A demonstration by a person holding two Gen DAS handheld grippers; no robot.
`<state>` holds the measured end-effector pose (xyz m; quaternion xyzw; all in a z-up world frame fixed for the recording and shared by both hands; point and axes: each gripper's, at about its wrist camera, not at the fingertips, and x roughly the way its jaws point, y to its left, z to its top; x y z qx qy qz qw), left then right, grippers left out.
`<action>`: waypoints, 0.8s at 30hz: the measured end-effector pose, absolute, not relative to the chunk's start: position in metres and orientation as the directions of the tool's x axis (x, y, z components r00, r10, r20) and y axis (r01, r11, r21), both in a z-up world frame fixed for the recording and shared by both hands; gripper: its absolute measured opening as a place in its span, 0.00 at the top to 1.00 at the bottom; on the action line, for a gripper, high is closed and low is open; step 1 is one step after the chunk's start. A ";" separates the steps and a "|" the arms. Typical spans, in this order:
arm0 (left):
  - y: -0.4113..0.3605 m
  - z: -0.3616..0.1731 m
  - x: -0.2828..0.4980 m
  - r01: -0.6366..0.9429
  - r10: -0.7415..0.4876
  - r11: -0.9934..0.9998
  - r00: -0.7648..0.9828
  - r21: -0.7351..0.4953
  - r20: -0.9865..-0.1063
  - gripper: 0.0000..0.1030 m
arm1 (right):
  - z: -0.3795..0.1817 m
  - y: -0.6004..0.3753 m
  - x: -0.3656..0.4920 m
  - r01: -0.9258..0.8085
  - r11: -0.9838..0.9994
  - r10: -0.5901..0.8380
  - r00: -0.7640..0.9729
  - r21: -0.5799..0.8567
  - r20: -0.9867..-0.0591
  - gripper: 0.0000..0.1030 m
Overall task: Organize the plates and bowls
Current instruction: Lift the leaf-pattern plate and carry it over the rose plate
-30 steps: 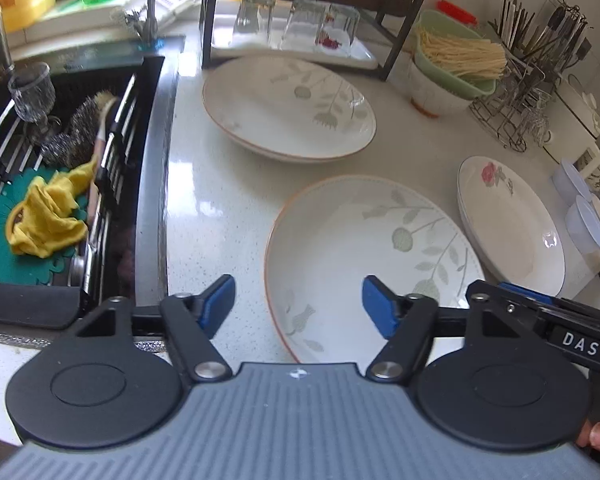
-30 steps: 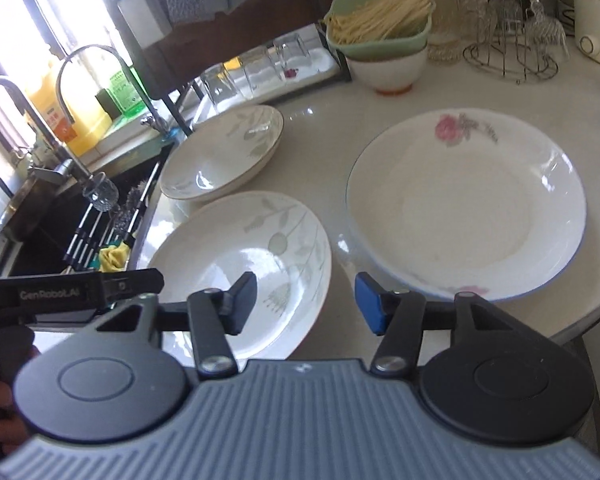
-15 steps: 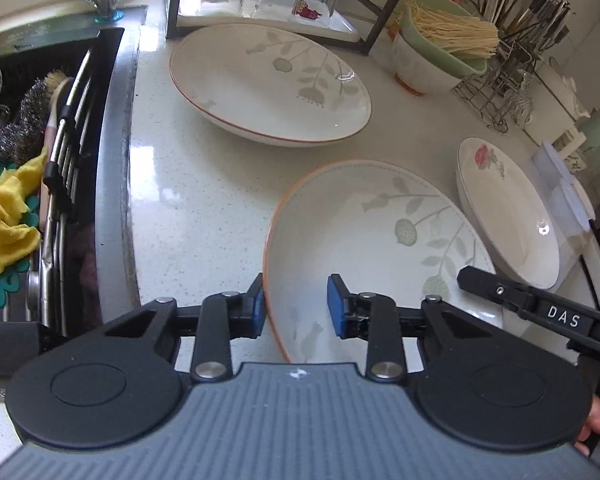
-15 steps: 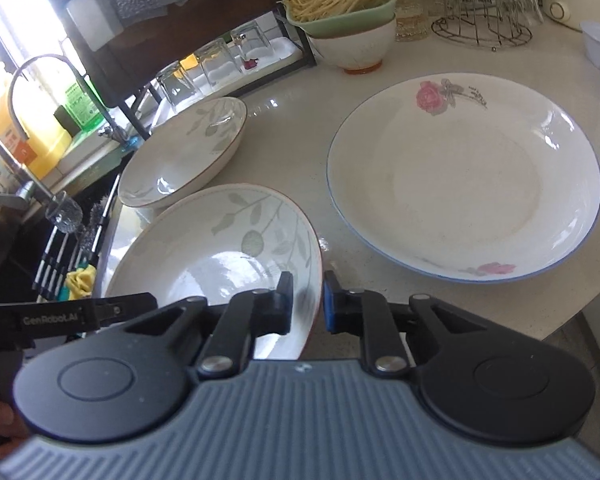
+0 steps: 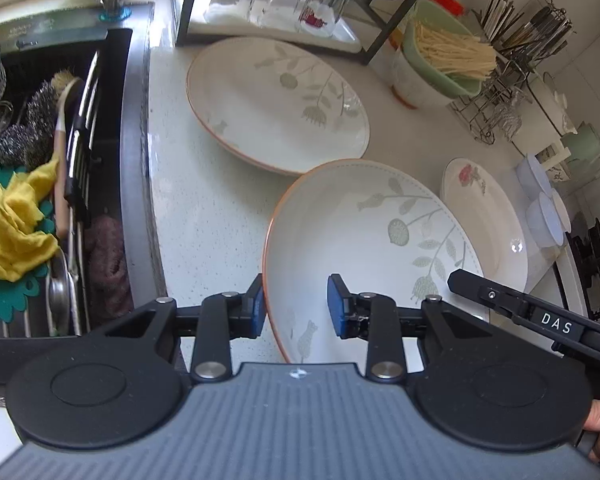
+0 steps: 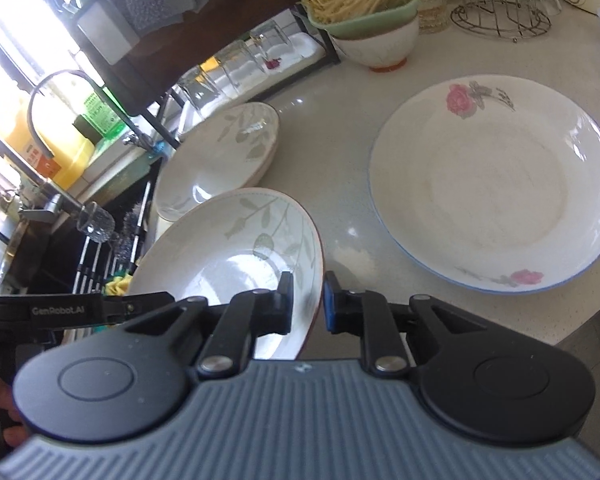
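Observation:
A leaf-pattern plate with an orange rim [image 5: 372, 240] is held off the counter between both grippers. My left gripper [image 5: 296, 306] is shut on its left rim. My right gripper [image 6: 306, 302] is shut on its right rim, and the plate [image 6: 228, 260] tilts slightly in the right wrist view. A second leaf-pattern plate [image 5: 276, 100] lies on the counter behind it, also in the right wrist view [image 6: 220, 152]. A rose-pattern plate [image 6: 496, 184] lies to the right, also in the left wrist view [image 5: 488, 216].
The sink [image 5: 40, 184] with a rack, yellow cloth and scourers is on the left. A dark rack with upturned glasses [image 5: 280, 0] stands at the back. Stacked bowls with noodles [image 6: 368, 12], a wire cutlery stand [image 5: 504, 100] and lidded tubs [image 5: 540, 204] stand at the right.
Both grippers closed on the near leaf plate's opposite rims. The plate has risen off the counter and moved back toward the far leaf plate.

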<state>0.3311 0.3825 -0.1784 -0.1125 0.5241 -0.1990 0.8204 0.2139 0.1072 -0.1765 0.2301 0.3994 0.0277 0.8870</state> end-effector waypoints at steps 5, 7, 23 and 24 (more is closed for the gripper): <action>0.383 -0.144 0.329 0.199 -0.442 0.897 0.377 -0.395 -0.814 0.65 | -0.150 0.103 0.217 0.117 0.881 0.261 0.688 0.459 -0.677 0.82; 0.380 -0.132 0.329 0.204 -0.445 0.895 0.386 -0.396 -0.808 0.65 | -0.140 0.099 0.218 0.105 0.877 0.274 0.692 0.469 -0.668 0.82; 0.315 -0.082 0.315 0.186 -0.419 0.907 0.493 -0.378 -0.762 0.65 | -0.111 0.033 0.220 -0.036 0.866 0.370 0.716 0.499 -0.592 0.82; 0.309 -0.085 0.313 0.181 -0.423 0.905 0.491 -0.386 -0.761 0.65 | -0.113 0.026 0.221 -0.040 0.867 0.371 0.716 0.496 -0.591 0.82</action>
